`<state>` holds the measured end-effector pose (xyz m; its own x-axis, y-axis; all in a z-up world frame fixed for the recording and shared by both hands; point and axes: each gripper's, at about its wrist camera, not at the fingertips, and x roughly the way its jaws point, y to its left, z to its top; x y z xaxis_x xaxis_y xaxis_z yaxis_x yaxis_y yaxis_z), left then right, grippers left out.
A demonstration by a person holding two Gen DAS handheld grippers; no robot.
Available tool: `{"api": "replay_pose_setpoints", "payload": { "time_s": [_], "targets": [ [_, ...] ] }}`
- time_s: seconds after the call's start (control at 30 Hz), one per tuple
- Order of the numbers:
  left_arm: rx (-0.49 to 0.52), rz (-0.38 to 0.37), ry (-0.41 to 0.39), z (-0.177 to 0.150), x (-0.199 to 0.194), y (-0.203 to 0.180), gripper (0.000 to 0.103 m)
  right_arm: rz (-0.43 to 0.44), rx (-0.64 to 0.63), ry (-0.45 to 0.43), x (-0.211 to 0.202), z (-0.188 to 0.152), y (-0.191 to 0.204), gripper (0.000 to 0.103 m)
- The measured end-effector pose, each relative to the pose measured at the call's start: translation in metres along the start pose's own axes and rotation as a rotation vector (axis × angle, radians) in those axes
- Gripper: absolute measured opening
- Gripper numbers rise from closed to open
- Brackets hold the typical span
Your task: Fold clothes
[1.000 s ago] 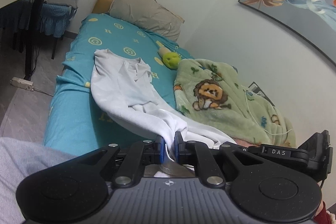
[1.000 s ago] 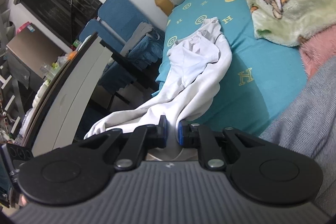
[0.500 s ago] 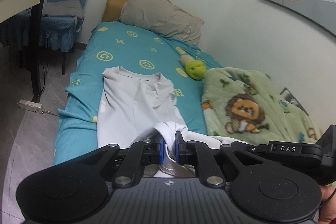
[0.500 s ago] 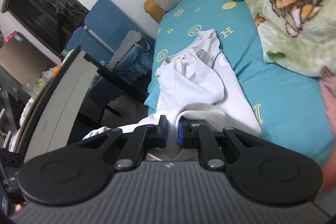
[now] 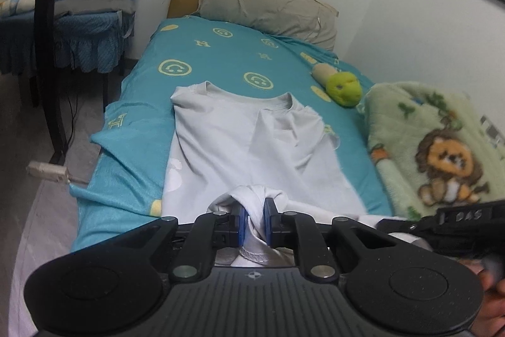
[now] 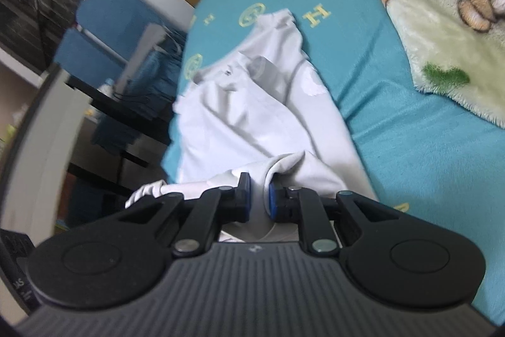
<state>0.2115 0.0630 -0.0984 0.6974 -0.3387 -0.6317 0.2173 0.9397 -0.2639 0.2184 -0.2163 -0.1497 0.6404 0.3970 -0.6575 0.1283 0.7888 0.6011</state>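
Note:
A white T-shirt (image 5: 252, 144) lies spread on the teal bed sheet (image 5: 205, 52), collar toward the pillow. My left gripper (image 5: 252, 221) is shut on a bunched piece of the shirt's near hem, white cloth pinched between its blue pads. In the right wrist view the same T-shirt (image 6: 246, 116) runs away from me, and my right gripper (image 6: 258, 199) is shut on another part of the near hem. The right gripper's black body (image 5: 457, 223) shows at the right edge of the left wrist view.
A grey pillow (image 5: 268, 5) lies at the head of the bed, a green plush toy (image 5: 342, 87) beside the shirt. A green lion blanket (image 5: 442, 147) covers the bed's right side. A blue chair (image 5: 88, 21) and dark desk legs stand left of the bed.
Both grippers moved forward and down toward the pillow end, still holding the hem. The shirt went from a draped, twisted strip to lying spread flat on the sheet.

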Motion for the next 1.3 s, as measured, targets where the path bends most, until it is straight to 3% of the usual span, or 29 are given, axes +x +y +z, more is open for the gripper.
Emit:
{"api": "replay_pose_setpoints", "payload": {
  "time_s": [0.2, 0.27, 0.3, 0.33, 0.37, 0.4, 0.43, 0.5, 0.6, 0.77, 0.83, 0.9, 0.97, 1.07, 1.17, 1.2, 1.23, 1.3],
  "targets": [
    [-0.020, 0.004, 0.020, -0.008, 0.024, 0.010, 0.015, -0.035, -0.008, 0.026, 0.018, 0.005, 0.000, 0.018],
    [-0.033, 0.000, 0.025, -0.009, 0.029, 0.014, 0.016, -0.032, 0.010, 0.036, 0.020, 0.008, -0.002, 0.028],
    [-0.031, -0.003, 0.026, -0.009, 0.028, 0.014, 0.015, -0.019, 0.026, 0.035, 0.020, 0.009, -0.004, 0.046],
    [-0.028, -0.007, 0.027, -0.009, 0.028, 0.014, 0.018, 0.000, 0.048, 0.025, 0.017, 0.009, -0.005, 0.071],
    [-0.025, -0.011, 0.028, -0.010, 0.028, 0.013, 0.022, 0.019, 0.072, 0.014, 0.014, 0.009, -0.007, 0.082],
    [-0.021, -0.019, 0.026, -0.010, 0.027, 0.013, 0.036, 0.041, 0.095, -0.004, 0.010, 0.009, -0.008, 0.087],
    [-0.016, -0.025, 0.023, -0.010, 0.025, 0.012, 0.055, 0.055, 0.114, -0.012, 0.006, 0.010, -0.008, 0.087],
    [0.005, 0.009, -0.010, -0.011, 0.019, 0.007, 0.075, 0.087, 0.134, -0.033, -0.002, 0.011, -0.006, 0.086],
    [0.071, 0.050, -0.073, -0.012, 0.005, -0.001, 0.082, 0.086, 0.125, -0.108, -0.018, 0.012, -0.004, 0.087],
    [0.098, 0.059, -0.073, -0.020, -0.004, -0.012, 0.083, 0.086, 0.070, -0.178, -0.019, 0.032, -0.001, 0.088],
    [0.125, 0.072, -0.070, -0.025, -0.006, -0.017, 0.083, 0.084, 0.030, -0.148, -0.006, 0.048, 0.003, 0.086],
    [0.166, 0.088, -0.074, -0.032, -0.009, -0.022, 0.083, 0.071, -0.006, -0.117, 0.012, 0.064, 0.007, 0.077],
    [0.218, 0.097, -0.088, -0.038, -0.012, -0.028, 0.083, 0.068, -0.023, -0.094, 0.032, 0.077, 0.009, 0.075],
    [0.236, 0.088, -0.104, -0.042, -0.012, -0.030, 0.083, 0.092, -0.023, -0.053, 0.065, 0.087, 0.008, 0.073],
    [0.215, 0.077, -0.110, -0.041, -0.006, -0.027, 0.083, 0.046, -0.083, -0.013, 0.102, 0.090, 0.013, 0.067],
    [0.208, 0.075, -0.111, -0.041, -0.004, -0.026, 0.083, 0.025, -0.117, 0.000, 0.113, 0.090, 0.015, 0.059],
    [0.200, 0.079, -0.111, -0.041, -0.001, -0.024, 0.083, 0.001, -0.147, 0.020, 0.124, 0.089, 0.016, 0.040],
    [0.174, 0.079, -0.108, -0.039, 0.003, -0.019, 0.083, -0.018, -0.184, 0.021, 0.132, 0.089, 0.018, 0.014]
  ]
}}
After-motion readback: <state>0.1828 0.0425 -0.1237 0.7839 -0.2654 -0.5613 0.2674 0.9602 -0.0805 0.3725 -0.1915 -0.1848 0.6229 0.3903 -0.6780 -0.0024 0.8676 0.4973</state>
